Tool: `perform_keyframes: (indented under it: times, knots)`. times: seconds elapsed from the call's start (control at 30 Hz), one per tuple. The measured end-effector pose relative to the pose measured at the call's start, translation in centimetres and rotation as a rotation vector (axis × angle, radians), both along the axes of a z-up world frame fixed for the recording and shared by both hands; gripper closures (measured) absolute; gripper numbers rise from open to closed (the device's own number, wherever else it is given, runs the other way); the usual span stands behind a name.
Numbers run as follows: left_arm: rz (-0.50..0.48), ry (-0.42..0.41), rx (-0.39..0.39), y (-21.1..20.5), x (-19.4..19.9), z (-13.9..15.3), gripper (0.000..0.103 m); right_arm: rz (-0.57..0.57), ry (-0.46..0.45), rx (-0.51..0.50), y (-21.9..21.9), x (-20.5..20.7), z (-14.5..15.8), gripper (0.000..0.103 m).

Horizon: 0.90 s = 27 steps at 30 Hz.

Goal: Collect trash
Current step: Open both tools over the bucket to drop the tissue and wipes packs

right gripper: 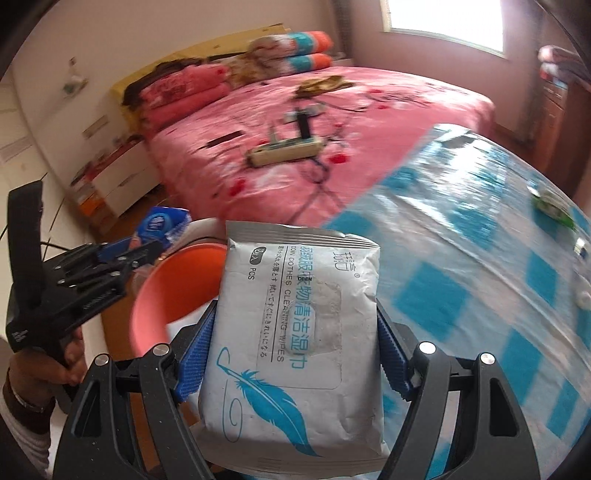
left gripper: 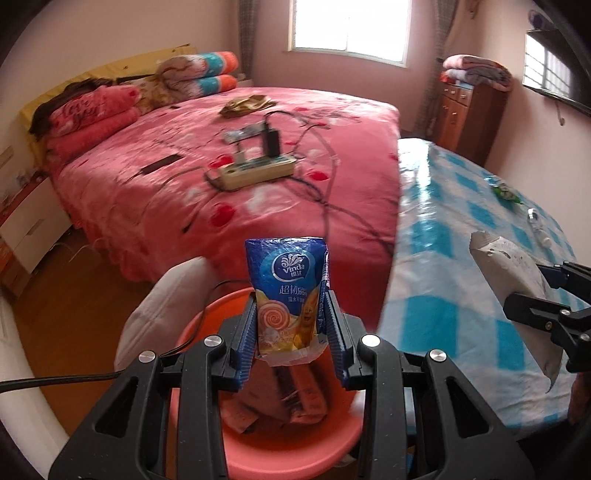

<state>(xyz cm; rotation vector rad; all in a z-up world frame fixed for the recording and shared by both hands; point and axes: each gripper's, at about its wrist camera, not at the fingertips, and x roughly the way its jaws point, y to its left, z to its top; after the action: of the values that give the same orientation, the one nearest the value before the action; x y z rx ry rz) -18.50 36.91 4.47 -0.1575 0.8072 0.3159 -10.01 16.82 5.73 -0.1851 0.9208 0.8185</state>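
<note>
Left claw (left gripper: 290, 325) grips a tissue pack (left gripper: 286, 291) above the bin (left gripper: 288, 446); right claw (right gripper: 295, 347) grips a wipes pack (right gripper: 295, 332) beside it. Next, I judge: release both over the bin.

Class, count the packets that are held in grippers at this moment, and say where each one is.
2. The blue tissue packet sits in the left gripper above the orange bin. The grey wipes pack sits in the right gripper beside the bin.

Ahead of my tongs I see a pink bed (left gripper: 258, 206) w/ a power strip (left gripper: 255, 171) on it, folded blankets (left gripper: 92, 118) far left. Wooden cabinet (left gripper: 465, 110) far right, window (left gripper: 351, 26) at back.
</note>
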Motion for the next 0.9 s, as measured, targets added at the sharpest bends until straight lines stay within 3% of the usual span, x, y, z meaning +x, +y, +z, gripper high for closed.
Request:
perform_keyframes:
  times: [0.53, 0.73, 0.9]
  knots:
    - [0.137, 0.051, -0.056, 5.5, -3.6, -3.1, 0.064, 0.252, -0.017, -0.037, 11.2, -4.0, -1.8, 0.024]
    - [0.162, 0.066, -0.065, 6.0, -3.7, -4.1, 0.047, 0.254, 0.027, 0.007, 11.4, -3.3, -2.6, 0.013]
    - [0.178, 0.064, -0.052, 6.0, -3.9, -4.2, 0.036, 0.192, 0.036, 0.043, 9.5, -2.1, -2.1, 0.013]
